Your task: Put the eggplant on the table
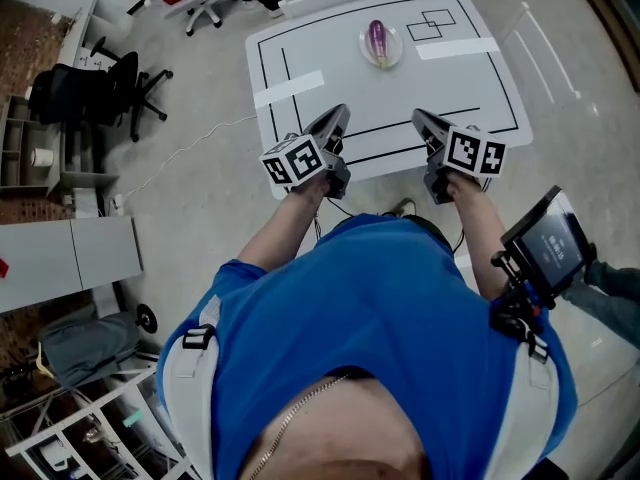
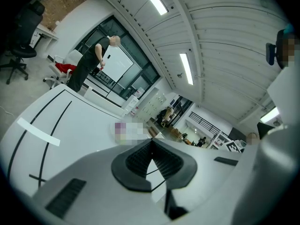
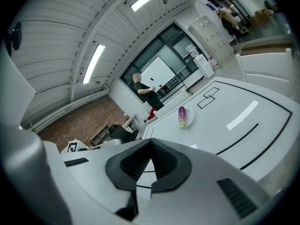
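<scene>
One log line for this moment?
eggplant: on plate, far side of table | left gripper: jaws shut, empty | right gripper: jaws shut, empty | task: not started

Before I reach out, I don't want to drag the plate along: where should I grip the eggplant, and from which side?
Grip the eggplant around its middle, across its narrow width, coming from above on your side. It lies flat on the plate, long axis pointing roughly away from you, so that should clear the rim.
</scene>
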Motion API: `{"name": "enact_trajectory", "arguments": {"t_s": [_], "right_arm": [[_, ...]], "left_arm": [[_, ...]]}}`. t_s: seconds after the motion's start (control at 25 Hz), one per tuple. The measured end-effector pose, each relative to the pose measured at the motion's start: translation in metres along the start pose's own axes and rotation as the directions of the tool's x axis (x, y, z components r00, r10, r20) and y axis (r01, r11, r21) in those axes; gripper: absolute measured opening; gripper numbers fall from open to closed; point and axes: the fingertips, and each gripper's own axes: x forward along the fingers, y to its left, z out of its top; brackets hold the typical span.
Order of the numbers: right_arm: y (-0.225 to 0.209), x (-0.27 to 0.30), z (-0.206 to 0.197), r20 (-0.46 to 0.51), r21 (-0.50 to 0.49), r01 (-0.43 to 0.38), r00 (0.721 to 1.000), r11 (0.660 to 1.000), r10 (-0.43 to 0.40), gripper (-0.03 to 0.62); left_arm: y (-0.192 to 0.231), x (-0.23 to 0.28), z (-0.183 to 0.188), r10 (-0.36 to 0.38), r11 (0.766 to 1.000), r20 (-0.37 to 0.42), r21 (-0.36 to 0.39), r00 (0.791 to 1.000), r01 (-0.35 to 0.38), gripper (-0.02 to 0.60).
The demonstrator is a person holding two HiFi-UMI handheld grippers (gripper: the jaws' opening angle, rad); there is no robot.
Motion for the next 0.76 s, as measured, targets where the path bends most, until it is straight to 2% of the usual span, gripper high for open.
{"name": "enact_trajectory", "arguments": {"t_s": [0.44,0.6,0.76], "right_arm": [[0.009,0.004,0.003,-0.001,-0.011,0.003,1.0,1.0,-0.003,0.002],[0.0,0.001,0.0,0.001,-0.009,0.001,1.0,1.0,-0.001,0.002],[0.011,0.005,0.004,-0.002,-0.008,0.001,1.0,1.0,-0.001,0.002]], "left_arm": [[-0.003,-0.001,0.009,-0.014,1.0,-0.001,0.003,1.0,0.014,0.008],[-0.004,0.005,0.0,-0.014,1.0,0.0,-0.001,1.0,0.014,0.008],[-0.003,0.0,0.01,-0.011,1.0,-0.002,-0.004,1.0,0.011,0.008]]}}
